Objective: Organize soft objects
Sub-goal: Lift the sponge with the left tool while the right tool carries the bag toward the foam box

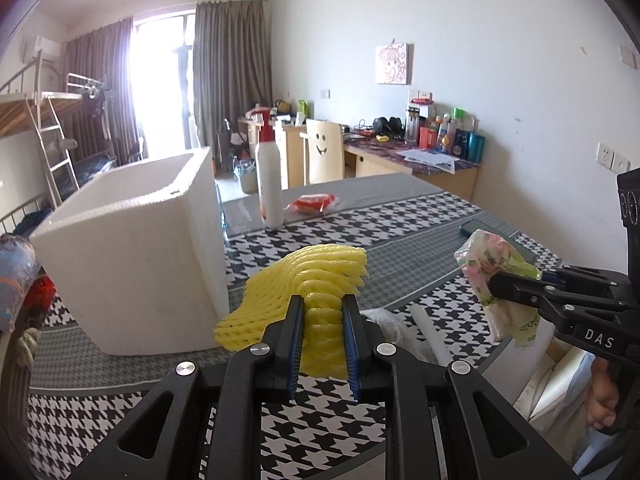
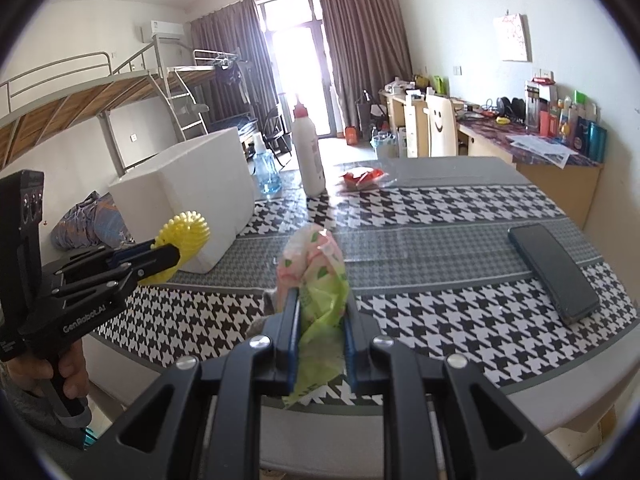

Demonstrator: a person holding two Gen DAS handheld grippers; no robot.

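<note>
My left gripper [image 1: 322, 304] is shut on a yellow foam net sleeve [image 1: 316, 276] and holds it above the table, just right of the open white foam box [image 1: 132, 248]. It shows in the right wrist view [image 2: 174, 258] with the yellow sleeve [image 2: 186, 236]. My right gripper [image 2: 320, 300] is shut on a crumpled green and pink plastic packet [image 2: 320, 276], held above the table's near edge. It shows at the right of the left wrist view [image 1: 496, 284] with the packet [image 1: 496, 264].
The white foam box [image 2: 200, 196] stands on the houndstooth table [image 2: 440, 312] at left. A white pump bottle [image 1: 269, 176], a red snack packet [image 1: 314, 203] and a dark phone [image 2: 554, 268] lie on the table. White foam pieces [image 1: 428, 332] lie below the grippers.
</note>
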